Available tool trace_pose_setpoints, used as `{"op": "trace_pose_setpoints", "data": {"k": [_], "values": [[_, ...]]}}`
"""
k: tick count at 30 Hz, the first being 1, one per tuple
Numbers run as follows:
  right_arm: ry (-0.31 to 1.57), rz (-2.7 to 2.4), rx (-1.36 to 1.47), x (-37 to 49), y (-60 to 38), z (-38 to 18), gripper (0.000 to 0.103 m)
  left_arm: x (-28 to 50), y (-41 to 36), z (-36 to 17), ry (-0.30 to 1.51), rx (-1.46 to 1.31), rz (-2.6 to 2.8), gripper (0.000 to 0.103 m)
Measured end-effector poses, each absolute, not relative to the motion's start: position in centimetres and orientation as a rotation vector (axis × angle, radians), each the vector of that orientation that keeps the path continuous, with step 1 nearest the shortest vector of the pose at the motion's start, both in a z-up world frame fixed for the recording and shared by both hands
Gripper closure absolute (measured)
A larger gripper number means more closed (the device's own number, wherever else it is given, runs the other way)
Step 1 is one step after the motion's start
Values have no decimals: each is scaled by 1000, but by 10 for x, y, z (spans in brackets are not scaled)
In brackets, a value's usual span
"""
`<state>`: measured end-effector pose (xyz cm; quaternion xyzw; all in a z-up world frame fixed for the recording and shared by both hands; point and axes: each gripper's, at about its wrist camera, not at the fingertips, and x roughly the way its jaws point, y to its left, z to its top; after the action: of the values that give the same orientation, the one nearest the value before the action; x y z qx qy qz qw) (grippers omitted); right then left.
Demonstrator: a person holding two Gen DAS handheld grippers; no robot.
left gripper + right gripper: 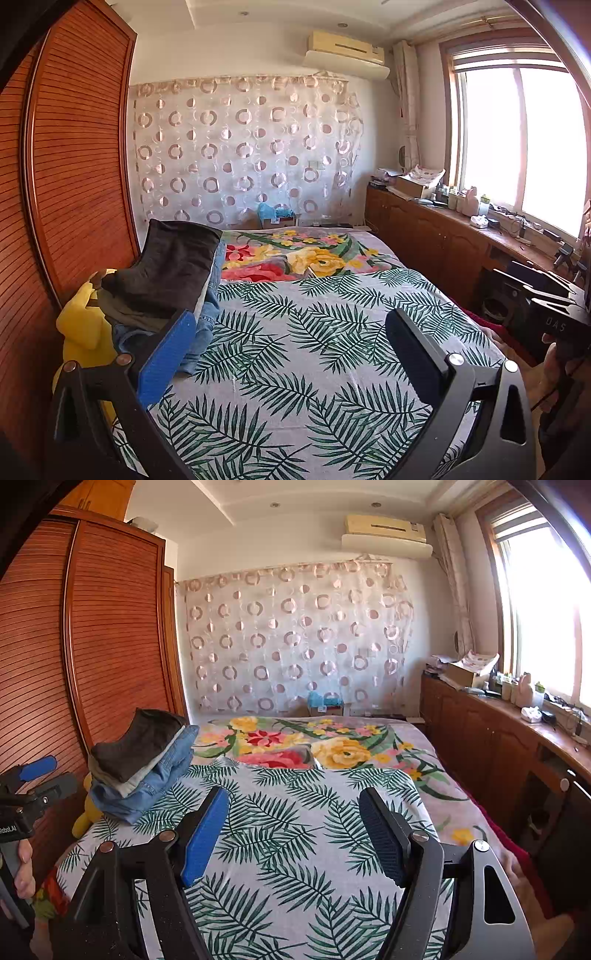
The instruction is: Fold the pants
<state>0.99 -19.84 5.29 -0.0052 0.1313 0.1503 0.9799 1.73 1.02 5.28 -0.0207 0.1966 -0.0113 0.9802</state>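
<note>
Above the palm-leaf printed bedsheet, I hold my left gripper and right gripper spread wide, gripping nothing. Left of both claws, the stack of folded dark and blue denim pants rests beside a yellow plush toy.

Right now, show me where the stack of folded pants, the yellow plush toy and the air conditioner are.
stack of folded pants (144, 764), right wrist view, on the denim layers at mid-stack.
yellow plush toy (79, 325), left wrist view, on its yellow body.
air conditioner (384, 528), right wrist view, on its front panel.
</note>
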Motion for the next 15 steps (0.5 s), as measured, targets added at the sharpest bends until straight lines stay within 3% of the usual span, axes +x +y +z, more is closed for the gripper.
{"op": "trace_pose_setpoints", "data": {"k": [15], "values": [[260,303,-14,10,-201,53,28,17,12,53,396,-40,-23,0]]}}
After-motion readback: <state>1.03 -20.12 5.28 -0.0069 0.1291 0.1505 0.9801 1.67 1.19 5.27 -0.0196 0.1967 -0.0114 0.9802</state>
